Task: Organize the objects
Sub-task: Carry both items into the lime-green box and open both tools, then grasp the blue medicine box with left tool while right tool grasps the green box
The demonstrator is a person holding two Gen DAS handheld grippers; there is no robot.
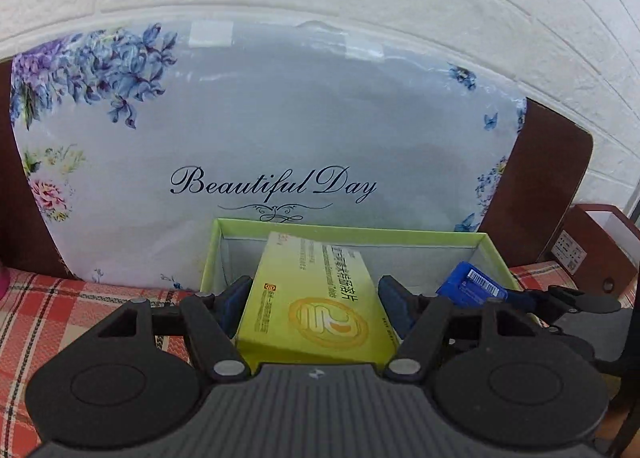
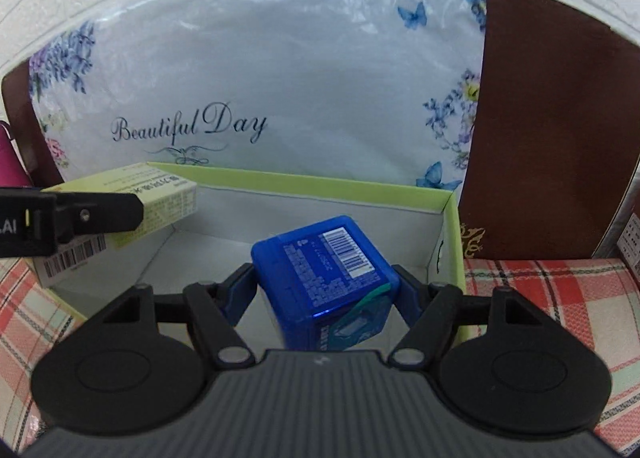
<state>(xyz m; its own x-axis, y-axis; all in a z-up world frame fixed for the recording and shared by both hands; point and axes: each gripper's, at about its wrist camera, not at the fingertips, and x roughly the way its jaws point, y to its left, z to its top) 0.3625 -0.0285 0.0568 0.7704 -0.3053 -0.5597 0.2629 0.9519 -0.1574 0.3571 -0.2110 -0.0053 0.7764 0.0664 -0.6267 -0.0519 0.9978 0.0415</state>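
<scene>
- One yellow-green medicine carton (image 1: 312,310) was clamped between the pads of the left gripper (image 1: 314,304), carried over the green-rimmed open box (image 1: 352,236), judged for deposit inside
- One blue flip-top case (image 2: 324,278) was clamped in the right gripper (image 2: 326,290) and held over the same box, nearer its right wall
- One box was counted, set on the plaid cloth (image 2: 560,298) against one floral packaged pillow (image 1: 260,130), probably as backstop
- Cartons: one; cases: one; grippers: two
</scene>
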